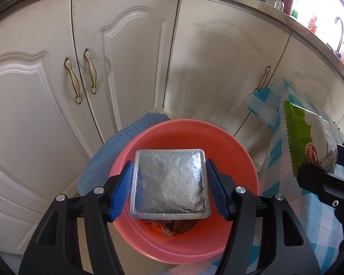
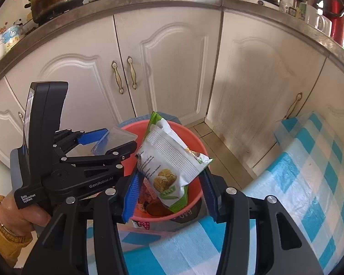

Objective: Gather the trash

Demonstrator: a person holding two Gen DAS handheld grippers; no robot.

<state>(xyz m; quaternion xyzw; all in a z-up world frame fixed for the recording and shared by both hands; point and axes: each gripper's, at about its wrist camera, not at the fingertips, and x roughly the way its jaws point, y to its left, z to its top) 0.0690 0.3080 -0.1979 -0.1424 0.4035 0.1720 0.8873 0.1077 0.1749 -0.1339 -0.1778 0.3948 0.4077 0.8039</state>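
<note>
Left gripper (image 1: 169, 186): blue ribbed pads pressed against both side edges of a square silver foil-topped blister pack (image 1: 169, 184), jaws spread only as wide as the pack.
Foil pack: flat, rounded corners, crinkled shiny foil face with a thin clear plastic rim; held level directly above the round salmon-pink plastic bin (image 1: 240, 160), not touching it.
Right gripper (image 2: 169, 193): blue pads closed on the lower part of a green-and-white plastic snack wrapper (image 2: 172, 160), jaws moderately apart to the wrapper's width.
Snack wrapper: glossy, crumpled, zigzag-cut green ends, white textured middle, printed biscuit pictures and small text; tilted, its top end leaning left, hanging over the bin's opening.
Pink bin: on the floor in front of white panelled cabinet doors (image 2: 172, 68), beside the blue-and-white checked tablecloth (image 2: 309, 171); brown and printed scraps lying at the bottom.
Person's left hand (image 2: 18, 213): wrapped around the left gripper's black handle, yellow sleeve at the wrist.
</note>
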